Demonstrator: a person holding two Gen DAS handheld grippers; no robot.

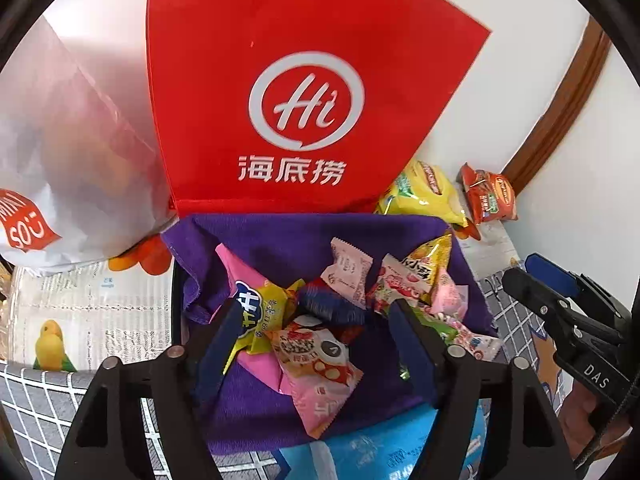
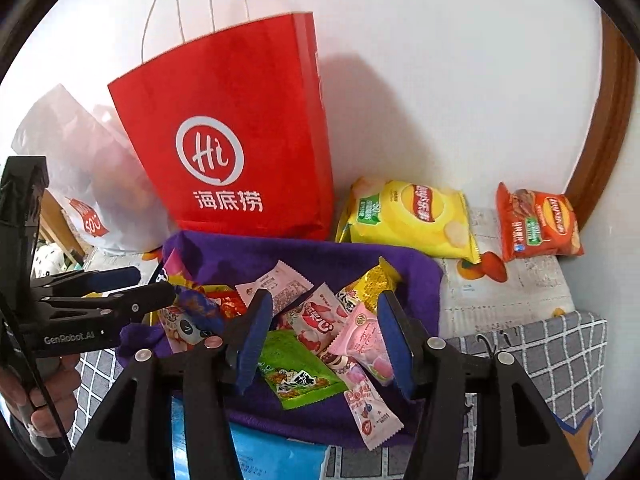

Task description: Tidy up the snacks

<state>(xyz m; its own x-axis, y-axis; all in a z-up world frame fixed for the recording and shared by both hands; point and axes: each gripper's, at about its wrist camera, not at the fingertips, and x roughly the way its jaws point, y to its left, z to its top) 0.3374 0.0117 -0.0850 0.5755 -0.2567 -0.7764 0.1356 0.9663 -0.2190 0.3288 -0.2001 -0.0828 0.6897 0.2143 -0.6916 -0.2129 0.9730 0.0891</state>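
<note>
A purple cloth bin (image 1: 280,236) (image 2: 280,248) holds several small snack packets, among them a pink-and-white one (image 1: 316,356), a green one (image 2: 296,364) and a pink peach one (image 2: 364,344). My left gripper (image 1: 316,316) hangs open just above the left part of the pile; the packets lie loose below its fingers and nothing is pinched. My right gripper (image 2: 325,304) is open over the right part of the pile, also holding nothing. Each gripper shows at the edge of the other's view: the left gripper (image 2: 154,284), the right gripper (image 1: 520,270).
A tall red paper bag (image 2: 240,120) stands against the wall behind the bin, with a white plastic bag (image 2: 80,160) to its left. A yellow chip bag (image 2: 404,216) and a red chip bag (image 2: 536,224) lie at the back right. A blue package (image 2: 260,456) lies in front of the bin.
</note>
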